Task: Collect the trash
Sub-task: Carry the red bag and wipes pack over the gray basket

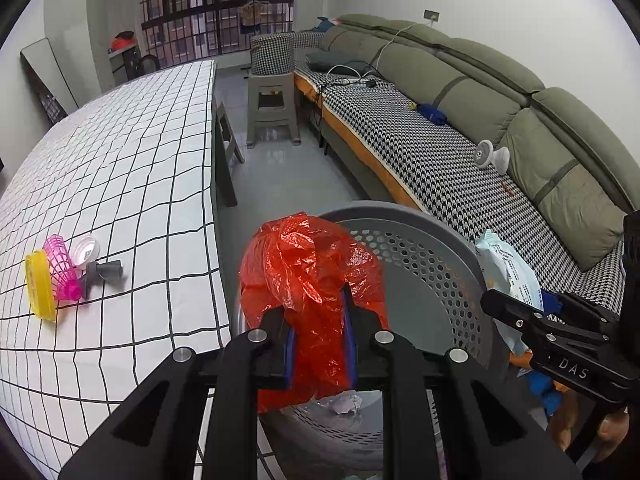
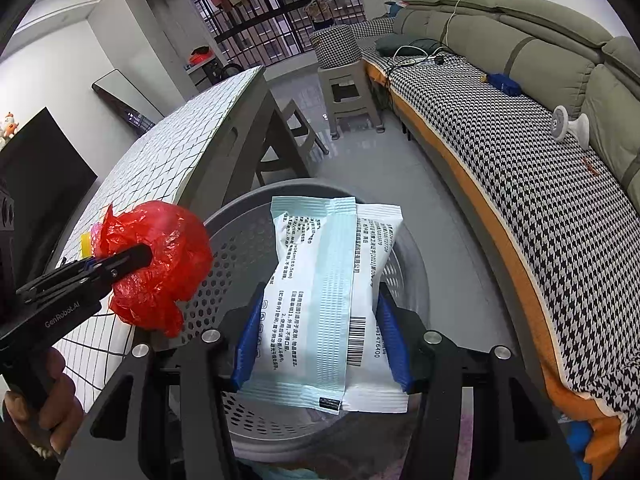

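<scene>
Sofa [image 1: 460, 160] with houndstooth cover fills the right side, far end cut off by the lens edge. Worktop [image 1: 120, 168] with grid cloth on the left; its near corner is hidden behind the left gripper body. Grey perforated bin [image 1: 424, 264] sits on the floor between worktop and sofa, beside the worktop edge; near rim blocked by both grippers, bottom mostly hidden, only a pale crumpled scrap [image 1: 346, 404] visible inside, hard to identify.

Left gripper [image 1: 318, 344]: jaws clamped on red plastic bag [image 1: 312, 280], a crumpled wad with no clear long axis, bulging up and forward past the fingertips, held over the bin's worktop-side rim. Its lower part is hidden behind the jaws.

Right gripper [image 2: 324, 344]: jaws clamped on white and pale-blue packet [image 2: 328, 300], held over the bin opening. Long axis runs forward along the fingers, back side with barcode facing the camera, far end tilted slightly left. Print too small to read.

On the worktop, well apart from the bin: yellow lid [image 1: 40, 288], pink mesh piece [image 1: 62, 268], white cap [image 1: 86, 250], grey plastic part [image 1: 102, 274], clustered and touching.
</scene>
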